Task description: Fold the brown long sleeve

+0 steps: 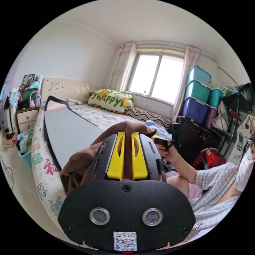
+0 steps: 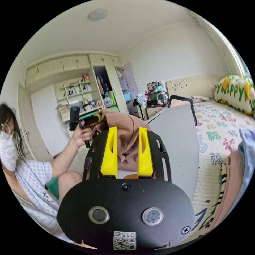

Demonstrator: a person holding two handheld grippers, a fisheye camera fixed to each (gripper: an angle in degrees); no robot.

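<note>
The brown long sleeve (image 1: 77, 164) is bunched and held up in the air over the near edge of the bed. My left gripper (image 1: 127, 134) has its yellow jaws nearly together, with a fold of the brown cloth pinched between them. In the right gripper view, the brown long sleeve (image 2: 127, 148) fills the wider gap of my right gripper (image 2: 128, 130), both jaws against it. A person's hand holds the right gripper (image 1: 162, 142) just beyond the cloth. The left gripper (image 2: 87, 119) also grips the garment's far end. A grey flat board (image 1: 69, 132) lies on the bed.
The bed (image 1: 42, 170) has a patterned quilt, with a printed pillow (image 1: 110, 101) by the window. Stacked storage boxes (image 1: 198, 95) stand at the right. A nightstand (image 1: 25, 117) sits by the headboard. Light blue clothing (image 2: 248, 151) lies on the bed. The person sits close by.
</note>
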